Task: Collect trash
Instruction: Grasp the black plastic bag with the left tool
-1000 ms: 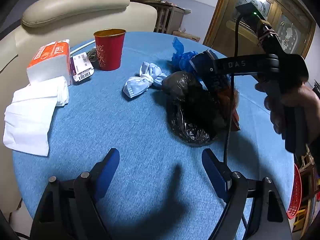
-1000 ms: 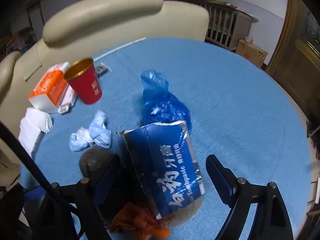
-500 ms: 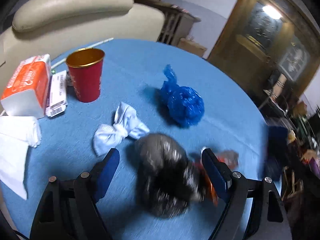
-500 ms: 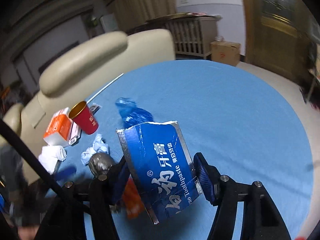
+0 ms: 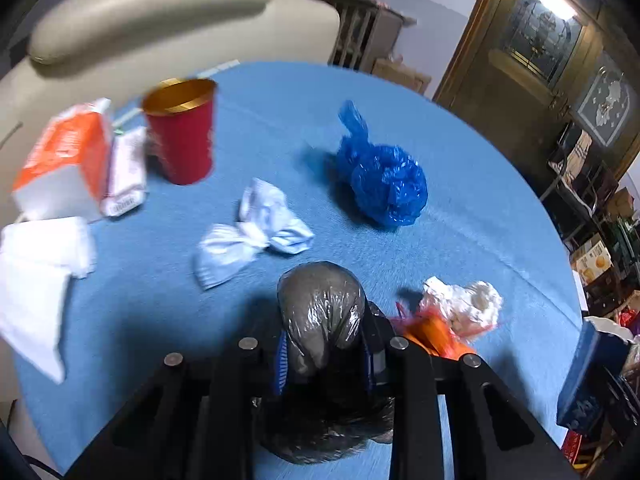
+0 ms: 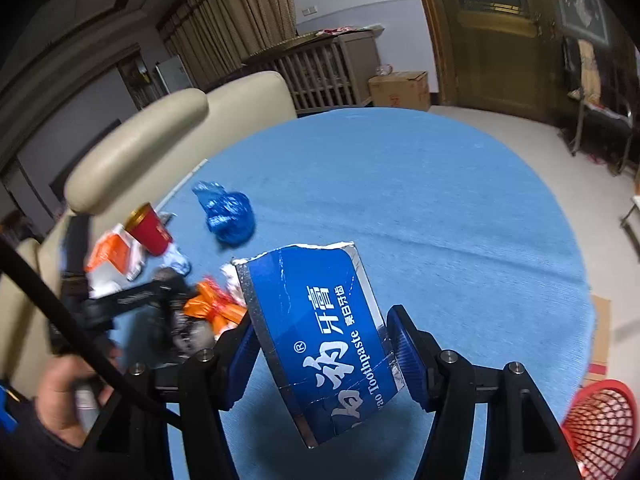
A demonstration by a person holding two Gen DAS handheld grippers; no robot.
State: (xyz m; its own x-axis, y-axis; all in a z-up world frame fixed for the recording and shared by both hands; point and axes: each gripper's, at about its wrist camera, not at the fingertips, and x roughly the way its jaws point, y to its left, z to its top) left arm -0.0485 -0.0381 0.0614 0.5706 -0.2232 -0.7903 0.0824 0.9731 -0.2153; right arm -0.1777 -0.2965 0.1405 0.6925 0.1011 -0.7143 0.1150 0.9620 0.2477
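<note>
Two grippers each pinch trash above the round blue table [image 6: 440,200]. The left gripper [image 5: 324,354] squeezes a soft, crinkly, slippery black plastic bag [image 5: 320,320] at its bunched neck; the right gripper [image 6: 320,356] clamps a light, crushable blue toothpaste carton [image 6: 320,340] across its sides.

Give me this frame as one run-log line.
left gripper: shut on black bag | right gripper: shut on toothpaste box, lifted | red basket: lower right | blue bag: on table
</note>
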